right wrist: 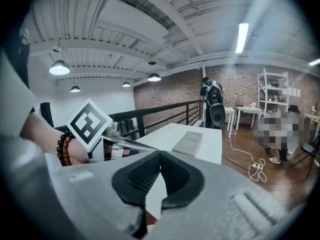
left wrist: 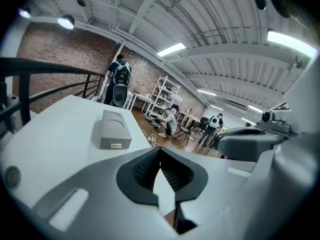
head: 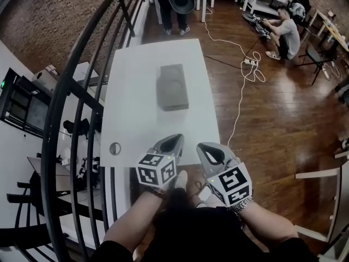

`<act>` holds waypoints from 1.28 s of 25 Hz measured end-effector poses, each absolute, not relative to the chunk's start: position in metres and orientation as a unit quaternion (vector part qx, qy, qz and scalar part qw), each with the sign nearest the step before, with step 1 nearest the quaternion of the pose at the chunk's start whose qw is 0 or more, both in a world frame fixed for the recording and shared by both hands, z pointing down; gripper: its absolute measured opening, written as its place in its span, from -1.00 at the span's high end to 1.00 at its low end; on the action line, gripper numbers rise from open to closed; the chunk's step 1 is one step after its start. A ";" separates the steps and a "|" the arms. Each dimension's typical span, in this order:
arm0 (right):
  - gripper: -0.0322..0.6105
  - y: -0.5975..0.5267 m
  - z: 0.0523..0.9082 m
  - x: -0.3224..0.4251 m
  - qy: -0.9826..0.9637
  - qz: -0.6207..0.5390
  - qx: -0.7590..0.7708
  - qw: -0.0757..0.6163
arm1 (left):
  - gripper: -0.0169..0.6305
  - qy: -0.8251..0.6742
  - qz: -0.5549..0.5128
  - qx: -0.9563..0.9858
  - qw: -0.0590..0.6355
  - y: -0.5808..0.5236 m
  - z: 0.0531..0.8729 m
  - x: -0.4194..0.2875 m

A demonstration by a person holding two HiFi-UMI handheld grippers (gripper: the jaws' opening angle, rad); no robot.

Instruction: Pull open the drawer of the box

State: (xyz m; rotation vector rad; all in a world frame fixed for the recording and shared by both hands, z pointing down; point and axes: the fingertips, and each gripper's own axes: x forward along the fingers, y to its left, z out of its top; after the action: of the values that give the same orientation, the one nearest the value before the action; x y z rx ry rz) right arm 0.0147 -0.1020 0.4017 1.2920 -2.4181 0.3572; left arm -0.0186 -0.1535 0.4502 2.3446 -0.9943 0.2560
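Because the grey rectangular box [head: 173, 86] with two rounded hollows in its lid sits loose on the white rectangular table [head: 136, 119], the likeliest failure is that a tug on the drawer drags the whole box toward the near edge instead of sliding the drawer out. One claw would probably have to brace the body while the other pulls. The small brass-coloured drawer pull [left wrist: 116, 145] on the face turned toward the person looks shallow. A grip placed off-centre or too lightly could slip off it, and a sideways pull could jam the drawer.

Both claws are clenched on nothing. The left gripper [head: 175, 139] has its ribbed black pads meeting at the tips in its own view [left wrist: 160, 149], and the right gripper [head: 204, 146] shows the same [right wrist: 160, 154]. Either would have to open before it reaches the pull, or it will only nudge the box away.

The two forearms extend forward from the person's body with the grippers side by side over the table's near edge, close together but not touching. Both point toward the box and tilt slightly downward, with the marker cubes facing up. The box lies well apart from them, around the middle of the table.
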 end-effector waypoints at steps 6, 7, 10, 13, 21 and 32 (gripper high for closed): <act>0.93 -0.135 0.425 0.014 -0.845 0.156 0.468 0.206 | 0.90 -0.367 0.092 0.850 0.366 -0.195 0.493 -0.024; 0.93 -0.139 0.431 0.015 -0.843 0.159 0.470 0.209 | 0.90 -0.367 0.091 0.846 0.376 -0.199 0.503 -0.024; 0.93 -0.151 0.441 0.015 -0.839 0.168 0.471 0.213 | 0.90 -0.367 0.088 0.832 0.406 -0.214 0.526 -0.024; 0.93 -0.162 0.448 0.014 -0.837 0.176 0.473 0.213 | 0.85 -0.367 0.088 0.817 0.437 -0.226 0.546 -0.025; 0.93 -0.184 0.471 0.023 -0.820 0.206 0.484 0.225 | 0.66 -0.342 0.017 0.750 0.566 -0.249 0.583 -0.018; 0.93 -0.190 0.489 0.038 -0.807 0.226 0.493 0.233 | 0.59 -0.334 -0.064 0.673 0.657 -0.271 0.602 -0.016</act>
State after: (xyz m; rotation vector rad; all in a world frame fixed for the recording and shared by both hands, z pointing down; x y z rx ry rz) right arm 0.0378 -0.1895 0.4892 1.3554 -2.2176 0.6212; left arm -0.0159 -0.2706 0.6024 1.5242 -0.7561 -0.1449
